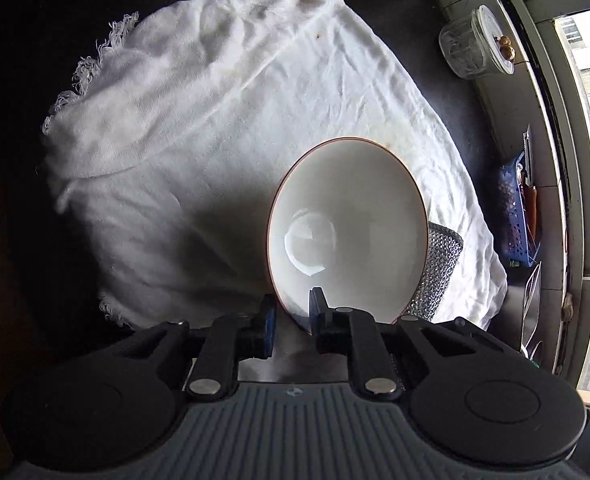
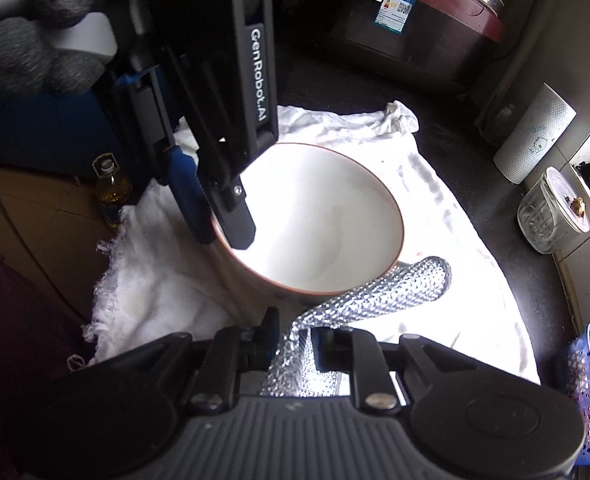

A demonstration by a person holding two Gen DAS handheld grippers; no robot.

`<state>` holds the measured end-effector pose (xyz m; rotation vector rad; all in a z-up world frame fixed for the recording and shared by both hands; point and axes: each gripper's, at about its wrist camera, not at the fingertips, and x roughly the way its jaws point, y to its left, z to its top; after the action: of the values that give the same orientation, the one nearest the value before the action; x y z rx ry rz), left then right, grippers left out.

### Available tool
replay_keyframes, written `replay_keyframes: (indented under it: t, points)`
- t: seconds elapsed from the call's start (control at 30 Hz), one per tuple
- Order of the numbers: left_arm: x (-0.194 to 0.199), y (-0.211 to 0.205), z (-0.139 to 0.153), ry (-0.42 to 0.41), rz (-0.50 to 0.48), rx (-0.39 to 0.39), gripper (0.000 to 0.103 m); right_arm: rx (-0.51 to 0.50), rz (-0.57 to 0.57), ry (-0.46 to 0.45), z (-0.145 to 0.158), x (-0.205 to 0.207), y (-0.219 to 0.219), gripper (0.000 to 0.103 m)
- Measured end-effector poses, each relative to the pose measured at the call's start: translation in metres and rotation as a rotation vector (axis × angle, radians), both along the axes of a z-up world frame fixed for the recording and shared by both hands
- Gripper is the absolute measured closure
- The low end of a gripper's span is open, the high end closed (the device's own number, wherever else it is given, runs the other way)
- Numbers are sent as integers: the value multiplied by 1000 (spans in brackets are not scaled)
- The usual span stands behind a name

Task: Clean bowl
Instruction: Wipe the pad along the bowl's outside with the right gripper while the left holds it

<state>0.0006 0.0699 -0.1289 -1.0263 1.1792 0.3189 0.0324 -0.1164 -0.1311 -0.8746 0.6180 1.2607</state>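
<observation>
Tipping is the risk: the left gripper (image 2: pixel 231 236) pinches only the near rim of the ceramic bowl (image 1: pixel 347 224), fingers nearly shut astride its thin, glossy, red-edged wall, so it could slip or twist. The bowl sits tilted on a rumpled, frayed white towel (image 1: pixel 199 112). Beside the bowl, the right gripper (image 2: pixel 293 338) clamps a limp silver mesh scrubbing cloth (image 2: pixel 379 288).

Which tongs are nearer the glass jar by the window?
Right. The right tongs, clamping the silver scrubber, sit on the side toward the glass jar; the left tongs grip the bowl's far rim.
</observation>
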Motion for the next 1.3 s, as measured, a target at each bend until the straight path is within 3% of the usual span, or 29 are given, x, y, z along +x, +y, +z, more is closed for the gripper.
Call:
replay_keyframes:
  t: [0.17, 0.3, 0.33, 0.47, 0.5, 0.6, 0.9, 1.3]
  points:
    - [13, -2, 14, -25, -169, 123, 82, -1, -8, -20, 0, 5, -5, 86]
    - [28, 4, 32, -51, -296, 333, 77, -1, -30, -40, 3, 19, -6, 86]
    - [33, 10, 33, -52, -308, 344, 77, -1, -34, -45, 5, 23, -6, 86]
    - [47, 23, 27, -81, -395, 331, 80, -7, -34, -69, 6, 33, -1, 86]
    - [48, 24, 26, -84, -404, 325, 89, -7, -34, -70, 7, 34, 0, 86]
    - [44, 29, 16, -79, -350, 223, 92, -10, -28, -76, 7, 33, 1, 86]
    - [7, 20, -4, -50, -98, 37, 93, -43, -13, -67, 0, 22, 4, 86]
    - [-12, -2, -13, -36, 9, -83, 89, -51, 5, -65, -5, 4, 2, 86]
